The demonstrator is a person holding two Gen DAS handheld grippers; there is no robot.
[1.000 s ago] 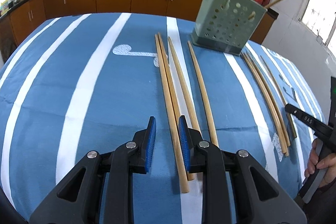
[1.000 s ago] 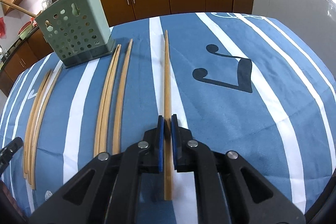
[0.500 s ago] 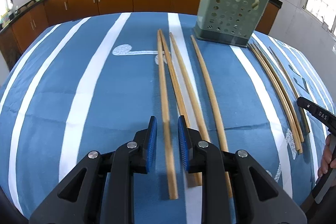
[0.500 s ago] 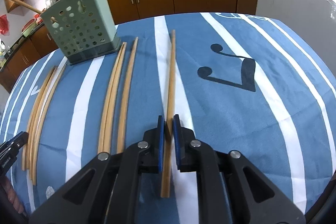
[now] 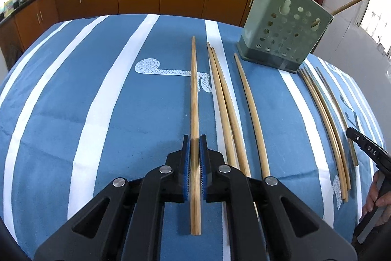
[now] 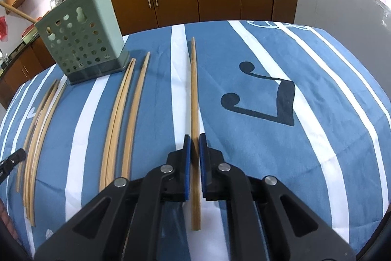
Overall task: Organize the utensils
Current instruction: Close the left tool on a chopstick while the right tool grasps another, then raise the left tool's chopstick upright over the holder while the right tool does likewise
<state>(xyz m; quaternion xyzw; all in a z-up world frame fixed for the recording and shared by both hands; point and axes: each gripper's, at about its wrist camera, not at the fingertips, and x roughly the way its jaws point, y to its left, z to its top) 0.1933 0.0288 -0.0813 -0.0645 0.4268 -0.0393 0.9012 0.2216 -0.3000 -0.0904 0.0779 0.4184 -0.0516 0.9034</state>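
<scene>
Both pairs of jaws are clenched, each on a single chopstick: the left gripper (image 5: 194,138) pinches one chopstick (image 5: 194,94), the right gripper (image 6: 194,137) another chopstick (image 6: 194,94). The blue striped tablecloth (image 5: 85,102) carries everything. A green perforated holder (image 5: 283,31) stands toward the table's far edge, sticks already poking out. Loose chopsticks (image 5: 234,114) lie lengthwise in the middle of the cloth, between the grippers.

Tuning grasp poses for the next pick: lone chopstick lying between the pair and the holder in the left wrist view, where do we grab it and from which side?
Grip the lone chopstick near its thick near end, coming from above with the jaws straddling it across its width. It lies flat on the tablecloth, clear of the pair, so fingers fit either side; the far tip tapers thin.
</scene>
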